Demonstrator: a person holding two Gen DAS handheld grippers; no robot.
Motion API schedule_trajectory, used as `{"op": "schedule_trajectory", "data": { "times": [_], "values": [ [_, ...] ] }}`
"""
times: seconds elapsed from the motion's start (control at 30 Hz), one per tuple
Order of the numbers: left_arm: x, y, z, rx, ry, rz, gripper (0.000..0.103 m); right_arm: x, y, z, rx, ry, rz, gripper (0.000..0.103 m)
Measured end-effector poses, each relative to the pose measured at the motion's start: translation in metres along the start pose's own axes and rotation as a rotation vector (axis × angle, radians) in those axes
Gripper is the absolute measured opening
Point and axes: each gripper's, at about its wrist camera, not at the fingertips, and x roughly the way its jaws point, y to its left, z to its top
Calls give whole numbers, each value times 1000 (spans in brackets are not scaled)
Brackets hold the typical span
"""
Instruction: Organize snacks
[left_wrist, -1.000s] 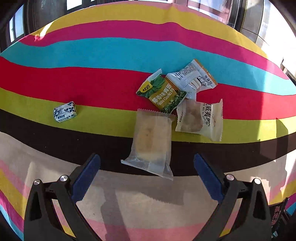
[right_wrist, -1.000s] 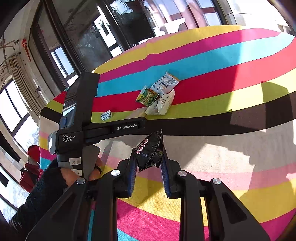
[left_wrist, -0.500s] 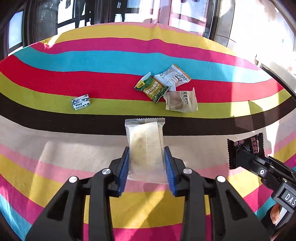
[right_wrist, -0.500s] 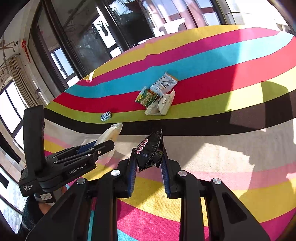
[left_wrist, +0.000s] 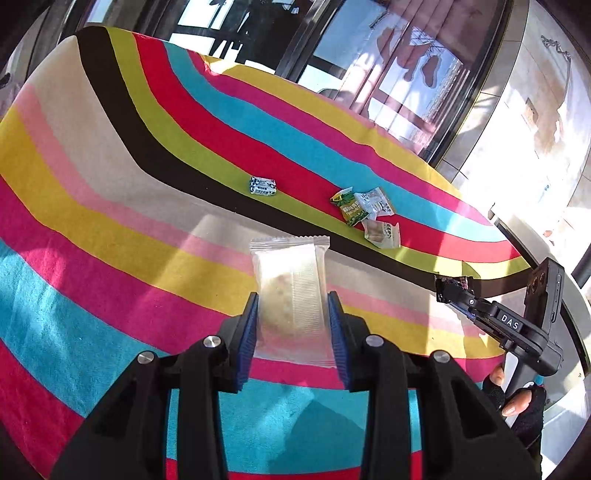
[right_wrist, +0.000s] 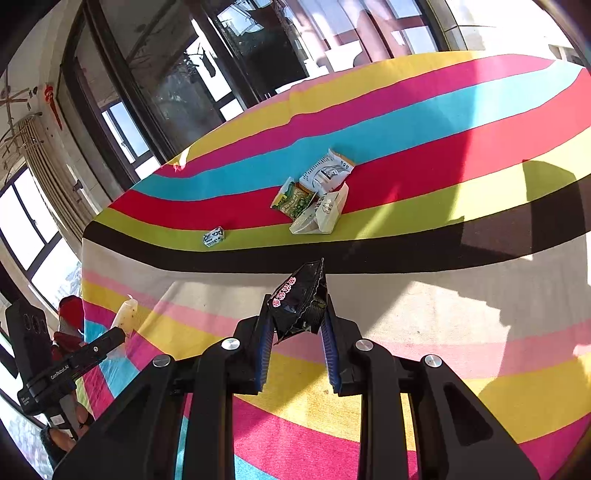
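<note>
Left gripper (left_wrist: 291, 314): pinching a clear pastry packet (left_wrist: 290, 291), held upright above the striped tablecloth (left_wrist: 110, 206).
Right gripper (right_wrist: 297, 325): clamped on a black snack packet (right_wrist: 299, 299), raised off the cloth.
On the cloth, far side: green packet (right_wrist: 293, 201), white printed packet (right_wrist: 327, 171) and pale packet (right_wrist: 323, 214) touching in a cluster; small blue-and-white candy (right_wrist: 213, 236) lying apart, to their left.
</note>
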Motion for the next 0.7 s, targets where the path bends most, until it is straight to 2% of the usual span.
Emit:
{"op": "schedule_trajectory", "data": {
  "times": [0.3, 0.37, 0.43, 0.53, 0.57, 0.63, 0.67, 0.7],
  "values": [
    [-6, 8, 0, -35, -21, -92, 36, -3, 5, -2, -10, -1, -15, 26],
    [-8, 8, 0, -36, -27, -106, 35, -9, 6, -5, 15, -1, -22, 25],
    [-10, 9, -1, -34, -35, -122, 35, -17, 11, -14, 52, -2, 10, 26],
    [-8, 7, -1, -26, -22, -127, 36, -23, 31, -31, -18, 22, -33, 26],
    [-5, 6, -1, -21, -1, -129, 38, -24, 38, -35, -49, 38, -50, 26],
    [4, 1, -2, 6, 67, -115, 65, -27, 50, -40, -94, 52, -70, 26],
    [5, -2, -3, 19, 80, -111, 70, -30, 53, -42, -107, 52, -65, 26],
    [5, -6, -4, 38, 100, -122, 79, -33, 56, -43, -113, 50, -57, 26]
  ]
}}
